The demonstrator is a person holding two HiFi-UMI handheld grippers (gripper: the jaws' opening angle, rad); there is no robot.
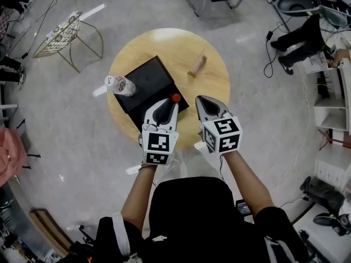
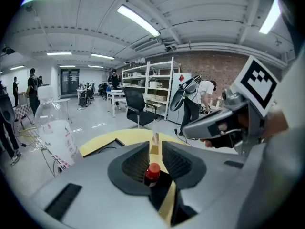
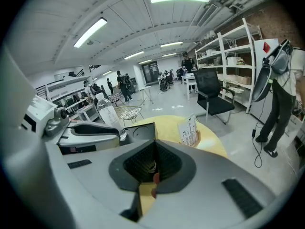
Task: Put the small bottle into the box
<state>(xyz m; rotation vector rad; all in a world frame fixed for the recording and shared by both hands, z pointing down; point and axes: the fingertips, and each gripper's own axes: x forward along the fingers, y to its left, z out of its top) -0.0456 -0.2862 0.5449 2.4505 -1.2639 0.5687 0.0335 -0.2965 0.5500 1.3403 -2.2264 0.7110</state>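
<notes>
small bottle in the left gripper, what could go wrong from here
1. The small bottle sits off to one side between the fingers of the left gripper, deep toward their base. It may tilt or slip on the way over.
2. The tall clear bottle stands right at the black box's left corner in the head view, so a low swing toward the box could knock it over.

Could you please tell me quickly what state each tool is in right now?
Left tool: closed on the small bottle.
Right tool: closed, nothing seen in it.
</notes>
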